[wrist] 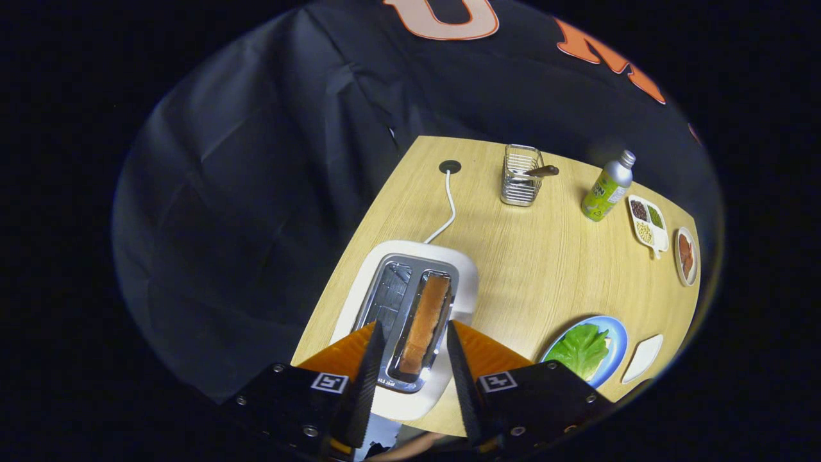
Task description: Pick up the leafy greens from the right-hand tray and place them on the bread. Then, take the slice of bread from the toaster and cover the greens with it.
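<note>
So the gripper (414,359) hangs right over the white toaster (410,308), fingers spread wide and holding nothing. The slice of bread (426,321) stands upright in the right slot, and it sits in the gap between the two fingers without either one touching it. The left slot is empty metal. Off to the right of the fingers, the leafy greens (580,350) already lie on the blue plate (617,333), with a small white tray (643,357) just beside it. Farther back on the wooden table (545,256) there's a wire basket (521,174), a green bottle (606,189) and a divided dish (648,223)
</note>
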`<state>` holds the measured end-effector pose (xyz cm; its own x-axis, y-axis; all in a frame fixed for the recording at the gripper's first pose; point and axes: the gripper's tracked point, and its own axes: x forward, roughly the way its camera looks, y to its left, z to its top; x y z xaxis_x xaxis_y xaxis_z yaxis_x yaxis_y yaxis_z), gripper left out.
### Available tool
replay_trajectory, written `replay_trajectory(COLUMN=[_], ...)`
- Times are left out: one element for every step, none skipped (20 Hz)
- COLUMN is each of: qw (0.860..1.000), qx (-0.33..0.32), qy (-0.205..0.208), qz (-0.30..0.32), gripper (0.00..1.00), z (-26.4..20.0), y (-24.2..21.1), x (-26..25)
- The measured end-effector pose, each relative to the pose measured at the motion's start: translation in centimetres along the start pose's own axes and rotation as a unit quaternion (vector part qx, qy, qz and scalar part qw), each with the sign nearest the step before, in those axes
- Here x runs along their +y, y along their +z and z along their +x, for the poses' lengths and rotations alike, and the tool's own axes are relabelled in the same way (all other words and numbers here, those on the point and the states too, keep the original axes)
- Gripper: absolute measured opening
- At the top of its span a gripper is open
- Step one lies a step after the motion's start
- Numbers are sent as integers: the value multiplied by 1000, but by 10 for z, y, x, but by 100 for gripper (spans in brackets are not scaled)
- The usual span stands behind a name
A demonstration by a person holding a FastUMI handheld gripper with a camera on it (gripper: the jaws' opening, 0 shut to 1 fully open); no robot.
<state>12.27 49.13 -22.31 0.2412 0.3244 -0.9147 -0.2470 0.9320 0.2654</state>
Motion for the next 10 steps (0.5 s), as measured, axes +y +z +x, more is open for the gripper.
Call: replay_trajectory(qw=[1000, 1000, 1000, 1000, 1000, 999, 999, 998, 997, 997], qx=[-5, -7, -7, -12, -21, -28, -35, -41, -52, -62], qy=[-3, -1, 2, 6, 10, 17, 27, 38, 47, 48], qz=[6, 11, 18, 21, 19, 16, 16, 18, 20, 18], gripper=[49, 41, 29, 22, 16, 14, 12, 11, 10, 10], z=[3, 4, 3, 0, -5, -10, -18, -26, -36, -43], y=[3, 4, 2, 3, 6, 7, 6, 6, 7, 9], x=[-1, -1, 0, 1, 1, 0, 3, 3, 3, -1])
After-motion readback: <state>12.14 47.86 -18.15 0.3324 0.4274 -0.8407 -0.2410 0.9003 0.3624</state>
